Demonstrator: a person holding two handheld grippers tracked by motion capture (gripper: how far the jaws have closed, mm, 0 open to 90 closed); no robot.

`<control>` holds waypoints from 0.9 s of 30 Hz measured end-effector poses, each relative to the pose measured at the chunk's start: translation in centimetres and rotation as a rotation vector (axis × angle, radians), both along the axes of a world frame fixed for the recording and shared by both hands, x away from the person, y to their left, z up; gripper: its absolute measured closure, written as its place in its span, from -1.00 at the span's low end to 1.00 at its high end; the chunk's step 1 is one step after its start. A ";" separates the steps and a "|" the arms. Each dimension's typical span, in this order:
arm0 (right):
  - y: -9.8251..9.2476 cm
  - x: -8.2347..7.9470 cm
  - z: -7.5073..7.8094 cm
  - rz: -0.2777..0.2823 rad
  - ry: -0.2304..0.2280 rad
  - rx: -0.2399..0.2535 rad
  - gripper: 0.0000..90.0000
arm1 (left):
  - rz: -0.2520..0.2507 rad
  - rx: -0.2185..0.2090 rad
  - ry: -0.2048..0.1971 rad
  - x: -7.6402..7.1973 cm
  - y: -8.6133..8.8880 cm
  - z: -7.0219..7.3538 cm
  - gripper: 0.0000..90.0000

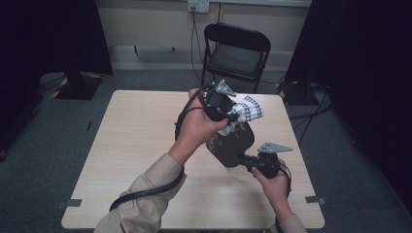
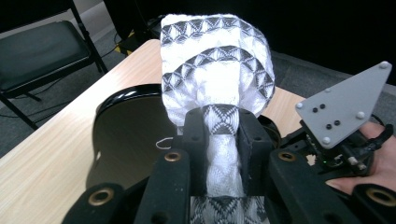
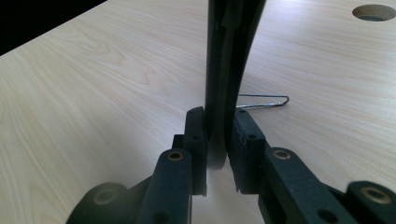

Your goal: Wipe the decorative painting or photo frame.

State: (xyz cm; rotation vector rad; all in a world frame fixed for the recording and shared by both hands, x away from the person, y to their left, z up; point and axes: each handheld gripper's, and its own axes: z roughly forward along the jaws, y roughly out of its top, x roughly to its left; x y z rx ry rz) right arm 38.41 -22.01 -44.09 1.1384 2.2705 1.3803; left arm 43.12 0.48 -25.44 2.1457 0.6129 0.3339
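so the main thing here is a dark flat object (image 1: 232, 145), looks like a hand mirror or a glossy black-rimmed plate with a rounded edge, held up off the table (image 1: 141, 145) between the two grippers. the left gripper (image 1: 228, 112) is clamped down tight on a white cloth (image 2: 217, 79), a knitted, bumpy fabric with a grey diamond and arc pattern; a narrow strip of it is squeezed between the black jaws and the rest puffs out into a rounded bundle just past the tips, resting against the top of the dark object. in the left gripper view the object's face is smooth and brownish with a shiny black rim, sitting right behind and to the left of the cloth. the right gripper (image 1: 248, 161) has its jaws pinched on the thin edge of the dark object (image 3: 227, 70), which stands up straight from between the pads like a slim black slab. there's a thin bent wire loop (image 3: 264, 101), like a paperclip shape, sticking out just beside the right-hand pad. the left hand (image 1: 199, 127) is raised and reaching forward with the gripper angled to the right, beige sleeve and cable trailing back; the right hand (image 1: 273, 182) sits lower and nearer the person, gripper pointing up and to the left. the table is pale wood grain laminate with a round cable hole (image 3: 373, 12) in it. behind it is a black folding chair (image 1: 235, 53), grey carpet, dark curtains on both sides.
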 end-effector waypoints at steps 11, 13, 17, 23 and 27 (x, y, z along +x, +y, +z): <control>0.1 0.0 0.1 -0.002 0.003 -0.010 0.76 | 0.052 0.012 -0.001 0.9 0.9 -0.1 0.70; 0.1 0.0 0.1 -0.001 0.004 -0.011 0.76 | 0.059 0.007 0.002 1.2 1.0 -0.1 0.70; 0.1 0.0 0.1 0.002 0.005 -0.012 0.76 | 0.080 0.011 0.006 1.7 1.4 -0.1 0.70; -0.1 0.1 0.1 0.002 0.005 -0.011 0.77 | 0.103 -0.005 0.019 2.3 1.9 -0.5 0.70; -0.1 0.1 0.1 0.003 0.009 -0.009 0.77 | 0.127 -0.009 0.033 2.9 2.6 -0.9 0.70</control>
